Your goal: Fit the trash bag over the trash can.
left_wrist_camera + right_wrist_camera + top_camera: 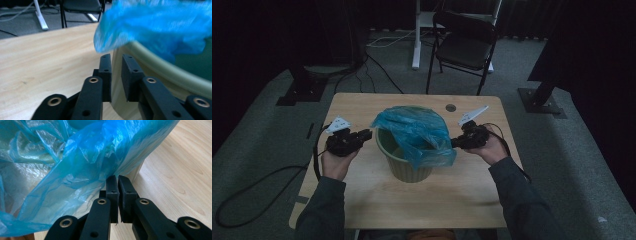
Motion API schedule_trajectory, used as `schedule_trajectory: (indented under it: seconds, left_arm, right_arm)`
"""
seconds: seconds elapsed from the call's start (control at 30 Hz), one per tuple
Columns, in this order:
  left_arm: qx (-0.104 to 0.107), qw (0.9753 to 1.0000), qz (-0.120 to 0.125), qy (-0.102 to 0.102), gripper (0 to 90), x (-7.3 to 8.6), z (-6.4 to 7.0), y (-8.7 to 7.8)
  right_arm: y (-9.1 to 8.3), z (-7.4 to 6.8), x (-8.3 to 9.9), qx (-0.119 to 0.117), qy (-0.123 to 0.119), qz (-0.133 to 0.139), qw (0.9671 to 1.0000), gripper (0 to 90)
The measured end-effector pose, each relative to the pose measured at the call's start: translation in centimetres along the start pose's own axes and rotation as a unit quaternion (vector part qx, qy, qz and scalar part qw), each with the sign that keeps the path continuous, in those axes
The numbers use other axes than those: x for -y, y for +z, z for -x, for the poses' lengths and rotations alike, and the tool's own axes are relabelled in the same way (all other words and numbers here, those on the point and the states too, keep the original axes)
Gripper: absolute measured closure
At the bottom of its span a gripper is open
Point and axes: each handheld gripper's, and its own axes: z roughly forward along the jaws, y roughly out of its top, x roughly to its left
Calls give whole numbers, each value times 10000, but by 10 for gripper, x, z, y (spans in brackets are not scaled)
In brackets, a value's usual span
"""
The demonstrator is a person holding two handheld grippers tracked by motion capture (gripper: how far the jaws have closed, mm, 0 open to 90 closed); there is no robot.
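The bin (408,159) stands mid-table, bag (414,132) half draped over it. My right claw (117,178) seems pinched on the bag's edge; my left (117,58) gapes narrowly, empty. Pulling one-sided could tip the bin or tear film.

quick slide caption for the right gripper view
Right gripper, jaws nearly closed, at the edge of a blue plastic bag draped over a green bin on a wooden table.

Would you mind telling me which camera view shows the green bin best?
The high view: the whole green bin stands mid-table, with the blue bag draped over it. The left gripper view shows a stretch of rim and wall; the right gripper view shows a sliver of wall under the bag.
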Motion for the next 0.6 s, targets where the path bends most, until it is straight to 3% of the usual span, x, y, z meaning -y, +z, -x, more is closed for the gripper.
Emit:
schedule_trajectory:
  seconds: [0.27, 0.6]
  left_arm:
    - [42, 9998, 130, 118, 647, -19, 6, 2]
    - [165, 9991, 304, 258, 568, -38, 15, 2]
  right_arm:
    - [-3, 0, -2, -2, -15, 51, 10000, 869]
    - [-3, 1, -3, -6, -24, 74, 10000, 865]
